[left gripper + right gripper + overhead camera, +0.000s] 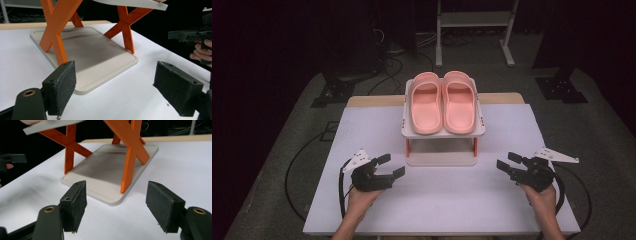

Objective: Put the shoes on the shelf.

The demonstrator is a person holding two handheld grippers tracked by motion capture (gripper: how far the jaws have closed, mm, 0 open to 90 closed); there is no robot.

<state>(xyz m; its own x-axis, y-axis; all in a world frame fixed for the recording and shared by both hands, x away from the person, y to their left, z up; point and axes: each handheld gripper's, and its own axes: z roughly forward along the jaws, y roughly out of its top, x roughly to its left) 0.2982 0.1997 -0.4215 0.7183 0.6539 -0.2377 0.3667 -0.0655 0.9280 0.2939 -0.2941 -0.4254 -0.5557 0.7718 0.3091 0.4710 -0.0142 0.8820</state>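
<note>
- L gripper (388,167) near-left on white table (437,205), jaws wide apart, nothing btwn pads; aimed at rack.
- R gripper (507,162) near-right, mirror pose, jaws also spread, empty, well apart from rack.
- Lower shelf (95,57) of rack bare, right ahead of both grippers; orange X legs (53,27) at each side.
- Pink slippers (443,102) sit side by side on top shelf (479,131), mid-table, far of both hands, toes pointing far.
- Step looks like a reach for the pair w/ both hands. To do well: lift over shelf edge, come in from outer sides, one slipper per gripper, pinch sidewall or heel rim, avoid X legs, don't shove the rack, looks light.
</note>
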